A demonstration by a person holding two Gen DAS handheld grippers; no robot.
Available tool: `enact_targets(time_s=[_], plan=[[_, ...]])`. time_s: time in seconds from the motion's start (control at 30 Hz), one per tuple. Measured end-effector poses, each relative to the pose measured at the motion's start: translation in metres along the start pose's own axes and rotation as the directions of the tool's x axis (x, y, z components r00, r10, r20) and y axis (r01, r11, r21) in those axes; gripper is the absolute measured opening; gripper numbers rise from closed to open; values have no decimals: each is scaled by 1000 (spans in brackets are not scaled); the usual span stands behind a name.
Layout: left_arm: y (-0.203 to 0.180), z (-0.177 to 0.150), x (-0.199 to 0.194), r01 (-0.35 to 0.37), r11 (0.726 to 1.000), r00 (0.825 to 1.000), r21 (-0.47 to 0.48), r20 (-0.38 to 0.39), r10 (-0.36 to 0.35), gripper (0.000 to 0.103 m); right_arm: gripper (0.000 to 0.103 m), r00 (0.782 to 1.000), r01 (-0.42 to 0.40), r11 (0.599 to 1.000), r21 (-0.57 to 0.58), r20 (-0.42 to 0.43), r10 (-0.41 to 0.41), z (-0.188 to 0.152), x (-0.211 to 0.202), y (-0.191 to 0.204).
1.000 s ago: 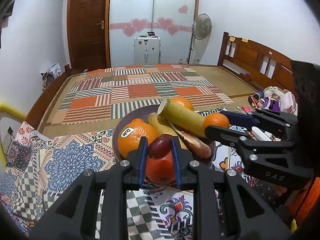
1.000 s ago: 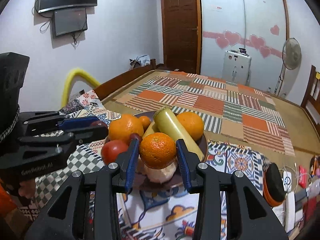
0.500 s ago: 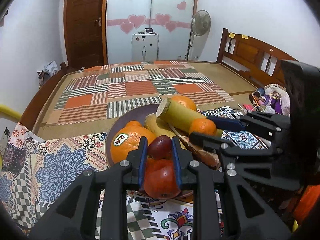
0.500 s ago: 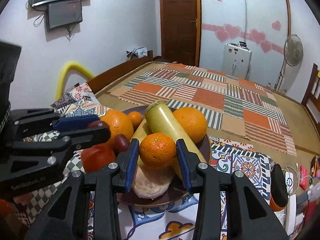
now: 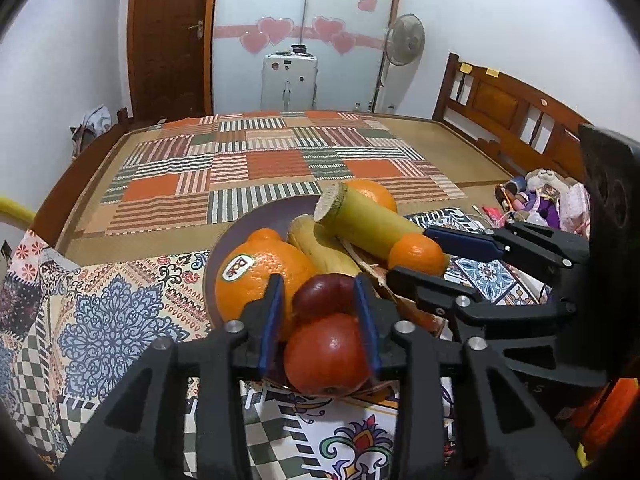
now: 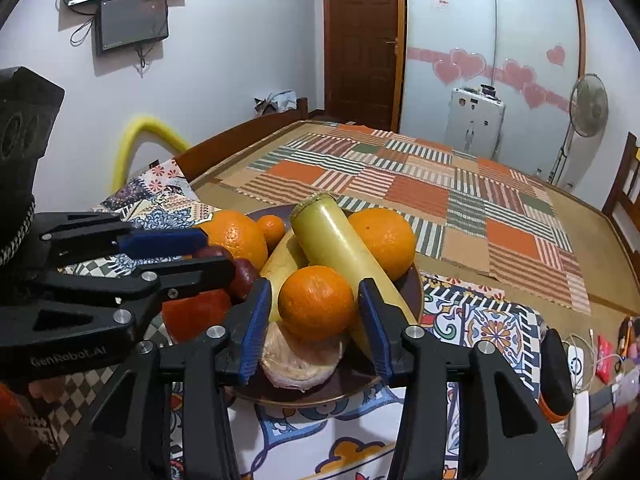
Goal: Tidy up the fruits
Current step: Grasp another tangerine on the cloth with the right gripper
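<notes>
Both claws just spreading: left claw loose around dark plum, right claw loose around small orange, both fruits resting in heaped bowl. Best backing out slowly, without nudging pile.

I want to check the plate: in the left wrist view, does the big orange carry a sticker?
Yes, the big orange on the plate shows a white oval sticker with red letters on its front.
</notes>
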State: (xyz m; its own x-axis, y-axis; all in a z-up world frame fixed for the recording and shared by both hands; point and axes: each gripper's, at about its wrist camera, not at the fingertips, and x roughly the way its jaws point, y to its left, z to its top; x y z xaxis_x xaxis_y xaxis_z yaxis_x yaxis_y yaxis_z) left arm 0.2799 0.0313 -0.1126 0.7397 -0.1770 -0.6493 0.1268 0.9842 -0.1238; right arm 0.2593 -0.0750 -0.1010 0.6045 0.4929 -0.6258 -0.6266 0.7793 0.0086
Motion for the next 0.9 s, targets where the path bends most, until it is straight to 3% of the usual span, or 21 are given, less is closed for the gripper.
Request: enact_targets(time_s=[0.37,0.73,0.9], plan=[[-6,-3,-14,-13,1000,1000,19,25,13,41,48,999,-34,999,24,-17,35,-6,-6,-5],[-12,-3,-59,-46,998,992,35,117,42,41,49,995,25,999,44,95,-29,-2,-53,-8],[-18,-13,-77,-43,997,989,57,141,35,50,49,996,76,996,53,38,-78,-28,-63,-23]])
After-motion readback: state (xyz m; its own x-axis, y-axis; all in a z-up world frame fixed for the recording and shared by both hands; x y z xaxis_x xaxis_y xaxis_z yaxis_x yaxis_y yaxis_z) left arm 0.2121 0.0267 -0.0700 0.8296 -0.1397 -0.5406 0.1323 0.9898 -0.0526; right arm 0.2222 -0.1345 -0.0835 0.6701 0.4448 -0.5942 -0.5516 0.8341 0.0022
